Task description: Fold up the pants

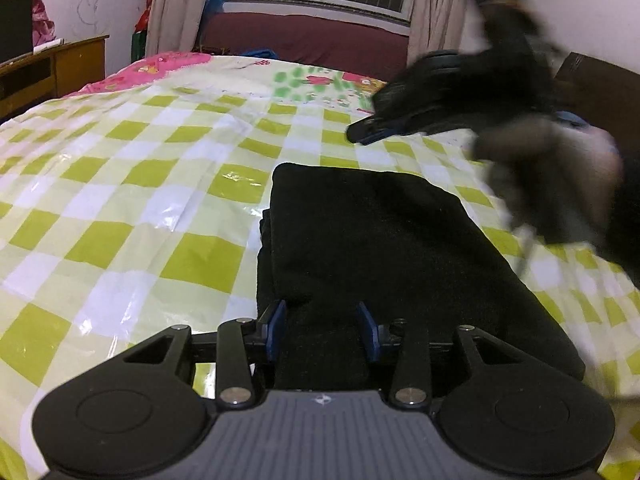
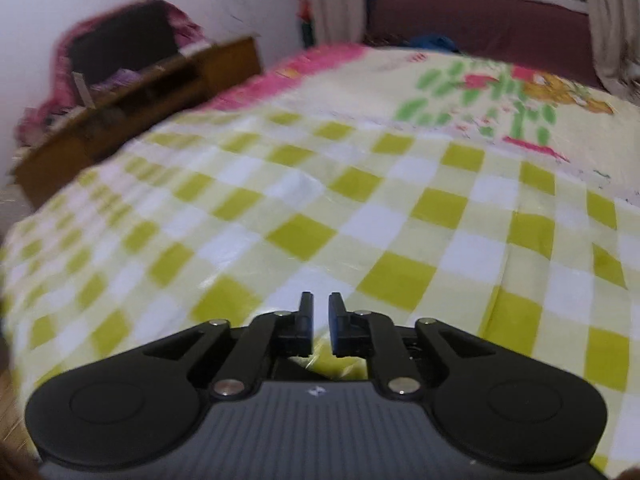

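Pants (image 1: 380, 248), black and already folded into a thick rectangular stack, are seen lying on the checked bedcover (image 1: 120, 208), from the centre of the left wrist view down toward 5 o'clock. The left gripper (image 1: 324, 330) is held at 6 o'clock with its jaws apart; dark cloth is seen between the blue pads (image 1: 276, 328), but whether the pads press on it cannot be told, since the near end of the stack is cut off by the gripper body. If cloth is in fact caught there, the top layer could be dragged off and the stack spread open once that hand is drawn away. The right gripper (image 2: 320, 320) is shown in its own view with the jaws nearly together, a narrow gap left, and nothing between them, only bedcover beyond. In the left view it is seen at 2 o'clock, above the far right corner of the pants, heavily blurred, so its height over the cloth cannot be judged; a low sweep there could flip the corner. The glossy bedcover looks slippery, so the whole stack could be shifted by a nudge. The pants are not seen in the right view.
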Demonstrator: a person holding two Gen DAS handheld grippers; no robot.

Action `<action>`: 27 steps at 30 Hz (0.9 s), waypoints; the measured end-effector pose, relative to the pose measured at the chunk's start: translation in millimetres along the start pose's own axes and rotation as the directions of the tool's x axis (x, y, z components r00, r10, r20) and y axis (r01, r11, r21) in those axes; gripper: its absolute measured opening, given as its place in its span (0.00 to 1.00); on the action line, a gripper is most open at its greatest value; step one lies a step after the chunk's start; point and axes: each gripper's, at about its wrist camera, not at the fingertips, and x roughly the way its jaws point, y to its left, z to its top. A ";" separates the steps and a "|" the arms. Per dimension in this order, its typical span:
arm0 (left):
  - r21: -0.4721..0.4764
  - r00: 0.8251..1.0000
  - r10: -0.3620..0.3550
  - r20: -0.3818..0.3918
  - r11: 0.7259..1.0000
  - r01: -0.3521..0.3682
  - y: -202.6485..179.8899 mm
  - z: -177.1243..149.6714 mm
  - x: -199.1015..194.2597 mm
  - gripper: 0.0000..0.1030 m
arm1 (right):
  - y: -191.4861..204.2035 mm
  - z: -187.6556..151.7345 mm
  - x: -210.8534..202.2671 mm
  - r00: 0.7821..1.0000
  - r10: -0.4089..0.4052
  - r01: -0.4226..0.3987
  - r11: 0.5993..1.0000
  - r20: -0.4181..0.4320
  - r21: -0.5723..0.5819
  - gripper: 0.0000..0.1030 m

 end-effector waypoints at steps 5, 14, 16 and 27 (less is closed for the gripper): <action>0.019 1.000 0.026 -0.001 0.999 -0.026 -4.3 -1.3 -1.6 0.53 | -15.5 -56.1 -12.2 0.993 -0.033 0.037 0.999 -0.117 0.035 0.30; 0.084 0.993 0.119 0.004 0.989 -0.119 -15.1 0.3 -26.6 0.58 | -21.3 -100.1 -106.2 0.994 0.014 -0.039 0.972 0.107 0.233 0.40; 0.125 0.990 0.137 -0.009 0.983 -0.135 -19.8 -6.8 -22.8 0.61 | -14.6 -125.6 -99.3 0.999 0.019 -0.025 0.975 0.029 0.221 0.42; 0.223 0.969 0.217 -0.115 0.957 -0.188 -38.9 -30.8 -36.7 0.68 | -3.2 -172.6 -117.0 0.999 -0.033 0.034 0.960 -0.010 0.278 0.49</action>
